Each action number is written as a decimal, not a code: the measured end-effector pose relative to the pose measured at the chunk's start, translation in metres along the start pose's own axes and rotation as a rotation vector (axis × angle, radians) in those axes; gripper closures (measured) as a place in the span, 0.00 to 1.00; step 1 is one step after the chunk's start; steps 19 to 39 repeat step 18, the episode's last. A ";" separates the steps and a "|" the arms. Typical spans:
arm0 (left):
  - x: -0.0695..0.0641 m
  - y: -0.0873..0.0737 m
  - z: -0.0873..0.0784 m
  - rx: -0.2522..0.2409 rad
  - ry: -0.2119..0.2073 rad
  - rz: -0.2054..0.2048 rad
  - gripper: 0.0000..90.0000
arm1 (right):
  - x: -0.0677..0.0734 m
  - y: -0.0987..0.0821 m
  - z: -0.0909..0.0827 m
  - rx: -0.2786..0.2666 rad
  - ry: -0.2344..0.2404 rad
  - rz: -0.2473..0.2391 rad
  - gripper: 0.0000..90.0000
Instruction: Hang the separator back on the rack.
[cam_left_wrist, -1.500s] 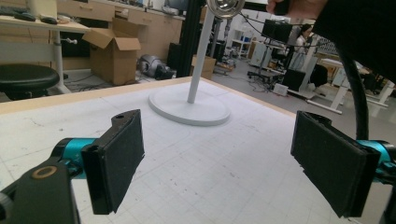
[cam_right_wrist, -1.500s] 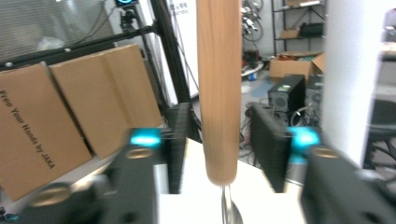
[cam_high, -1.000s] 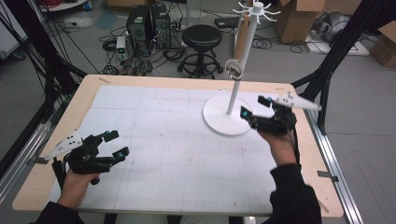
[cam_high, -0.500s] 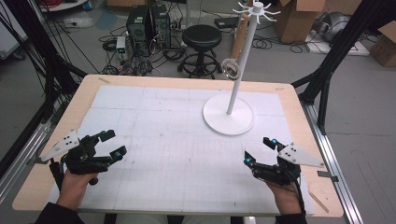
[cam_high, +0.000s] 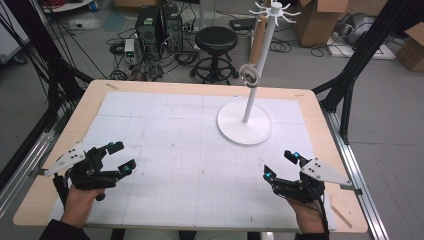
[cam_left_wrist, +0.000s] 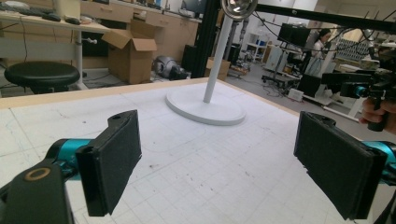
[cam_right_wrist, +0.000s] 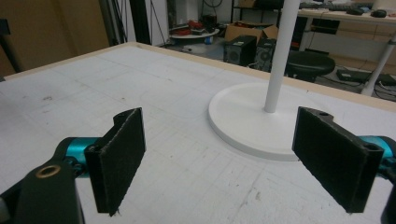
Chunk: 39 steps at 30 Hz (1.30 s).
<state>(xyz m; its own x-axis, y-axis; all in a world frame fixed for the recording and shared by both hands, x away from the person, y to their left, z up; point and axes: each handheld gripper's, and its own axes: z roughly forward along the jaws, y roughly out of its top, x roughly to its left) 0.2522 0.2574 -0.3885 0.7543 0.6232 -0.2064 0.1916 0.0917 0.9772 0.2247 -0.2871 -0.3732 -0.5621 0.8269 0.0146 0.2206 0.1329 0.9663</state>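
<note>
1. Behind your worktop lies a cluttered lab floor: a black stool, computer towers, loose cables and cardboard boxes.
2. White gridded paper covers most of the worktop, leaving the wooden rim bare.
3. Your left gripper sits near the front left corner, held in your left hand. Its jaws are spread wide with nothing between them; the left gripper view shows both black pads apart over bare paper.
4. Your right gripper sits near the front right corner, gripped by your right hand. Its jaws are likewise released and carry nothing, as the right gripper view's pads show.
5. A white stand rests toward the back right of the worktop: round base flat on the paper, slim pole upright, hooks at the top.
6. A round ring-shaped object hangs partway up the pole; what it is cannot be told.
</note>
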 end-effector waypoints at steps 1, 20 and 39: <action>0.000 0.000 0.000 0.000 0.000 0.000 0.17 | 0.000 0.000 0.000 0.002 -0.001 0.001 0.18; 0.001 0.000 0.000 -0.003 0.005 -0.004 0.17 | -0.003 -0.002 0.001 0.007 -0.005 0.002 0.18; 0.001 0.000 0.000 -0.003 0.005 -0.004 0.17 | -0.003 -0.002 0.001 0.007 -0.005 0.002 0.18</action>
